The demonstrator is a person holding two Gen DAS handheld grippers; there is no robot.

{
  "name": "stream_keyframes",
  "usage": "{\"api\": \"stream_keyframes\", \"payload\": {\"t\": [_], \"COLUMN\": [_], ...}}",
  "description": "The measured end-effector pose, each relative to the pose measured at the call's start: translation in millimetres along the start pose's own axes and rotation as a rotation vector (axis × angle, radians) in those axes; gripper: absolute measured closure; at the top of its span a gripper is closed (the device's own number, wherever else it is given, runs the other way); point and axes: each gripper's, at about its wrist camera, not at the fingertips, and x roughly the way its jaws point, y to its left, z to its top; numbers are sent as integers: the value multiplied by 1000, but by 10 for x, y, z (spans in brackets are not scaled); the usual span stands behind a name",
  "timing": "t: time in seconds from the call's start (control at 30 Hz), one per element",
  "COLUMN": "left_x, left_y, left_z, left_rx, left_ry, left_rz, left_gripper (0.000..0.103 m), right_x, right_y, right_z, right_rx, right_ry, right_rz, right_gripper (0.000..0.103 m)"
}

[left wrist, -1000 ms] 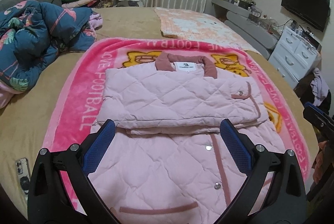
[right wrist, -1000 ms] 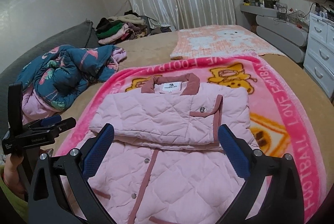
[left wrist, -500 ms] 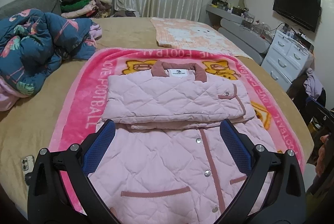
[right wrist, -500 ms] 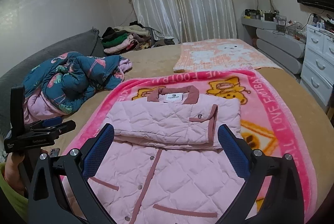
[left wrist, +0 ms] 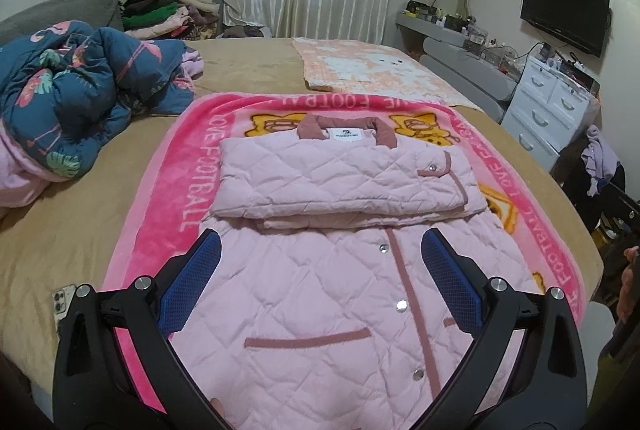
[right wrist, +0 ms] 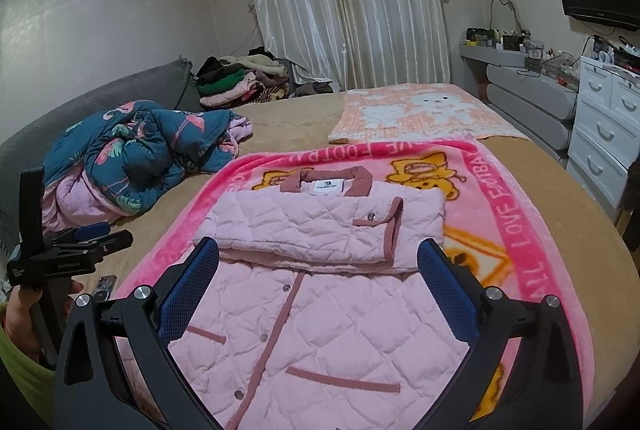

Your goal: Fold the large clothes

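Observation:
A pink quilted jacket [left wrist: 340, 294] lies flat on a pink cartoon blanket [left wrist: 188, 165] on the bed. Its sleeves are folded across the chest into a band [left wrist: 340, 181] below the dark pink collar [left wrist: 344, 127]. The lower body with snaps and pocket trim lies spread toward me. My left gripper [left wrist: 318, 270] is open and empty, held above the jacket's lower half. My right gripper [right wrist: 318, 282] is open and empty above the same part of the jacket [right wrist: 320, 322]. The left gripper also shows at the left edge of the right wrist view [right wrist: 80, 242].
A blue floral quilt [left wrist: 72, 89] is heaped at the left. A phone [left wrist: 62, 304] lies near the bed's front left edge. A peach mat [left wrist: 372, 69] lies further back, with a clothes pile [left wrist: 160, 13] behind. White drawers [left wrist: 552, 109] stand at the right.
Both grippers have pulled back toward me and risen, so more of the jacket's lower half and pockets shows. The jacket has not moved. Both stay open.

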Motion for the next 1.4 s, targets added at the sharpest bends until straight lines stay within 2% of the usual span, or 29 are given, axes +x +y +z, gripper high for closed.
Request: {"api": "stream_keyframes", "payload": {"t": [0.3, 0.67, 1.4], "left_x": [-87, 63, 88], "left_y": [118, 194, 525], "left_z": [-263, -701, -1369], "left_rx": [-22, -25, -34], "left_ry": [8, 77, 180], "left_rz": [24, 45, 106], "left_gripper": [9, 9, 9], "right_x": [-80, -147, -160], "right_y": [-71, -305, -566], "right_z": [-261, -714, -1497], "right_rx": [5, 20, 6], "right_ry": [25, 96, 260], "right_rz": [-13, -63, -96], "right_gripper": [4, 4, 4]}}
